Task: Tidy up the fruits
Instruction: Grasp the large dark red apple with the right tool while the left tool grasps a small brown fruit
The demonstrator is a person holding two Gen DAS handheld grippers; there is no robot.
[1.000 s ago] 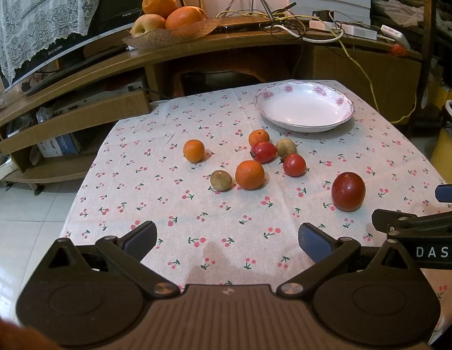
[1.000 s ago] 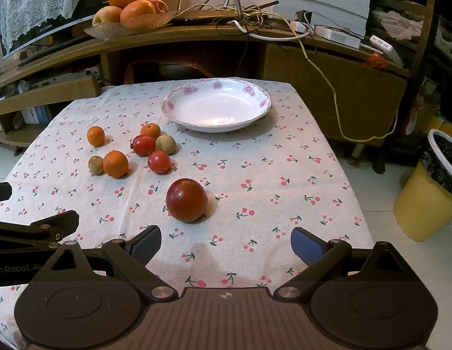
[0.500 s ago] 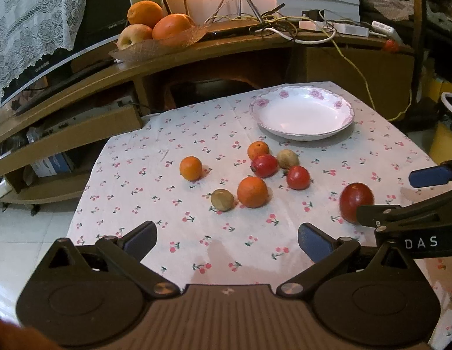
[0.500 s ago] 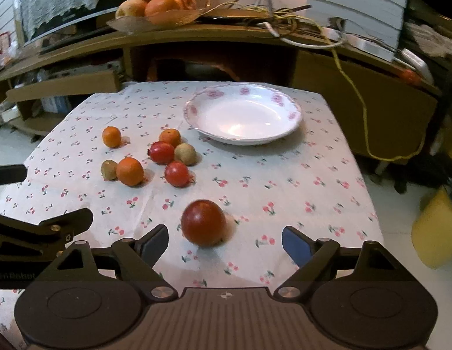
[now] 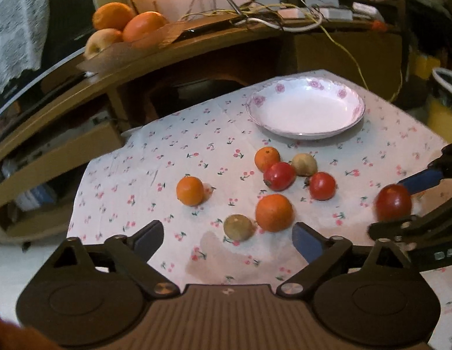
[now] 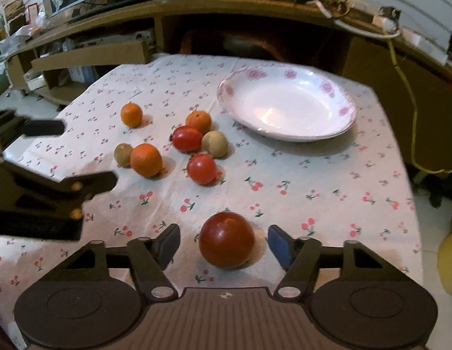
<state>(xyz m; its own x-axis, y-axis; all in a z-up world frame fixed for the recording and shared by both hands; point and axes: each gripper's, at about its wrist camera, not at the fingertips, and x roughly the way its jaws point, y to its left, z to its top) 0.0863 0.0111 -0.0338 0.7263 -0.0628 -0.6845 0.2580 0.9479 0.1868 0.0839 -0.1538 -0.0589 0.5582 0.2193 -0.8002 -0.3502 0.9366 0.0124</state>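
Note:
A large dark red fruit [image 6: 226, 239] rests on the cherry-print cloth between the fingers of my right gripper [image 6: 224, 242]. The jaws are closing, with a gap still showing on each side. Ahead lies a cluster: three oranges [image 5: 190, 191] [image 5: 267, 159] [image 5: 274, 212], two small red fruits [image 5: 279, 176] [image 5: 322, 186] and two brown fruits [image 5: 304, 164] [image 5: 238, 227]. My left gripper [image 5: 228, 234] hovers just short of the near brown fruit and the near orange. It holds nothing and its jaws are narrowing slightly. The white flowered plate [image 6: 287, 103] at the back is empty.
A wooden shelf unit behind the table carries a basket of fruit [image 5: 124, 32] and tangled cables [image 5: 284, 20]. A yellow bin [image 6: 450, 262] stands on the floor off the table's right edge. The cloth hangs over the table edge [image 5: 80, 192] at the left.
Both grippers have moved forward and lower over the table. The right jaws have narrowed around the large red fruit. The left gripper has come up to the brown fruit and orange.

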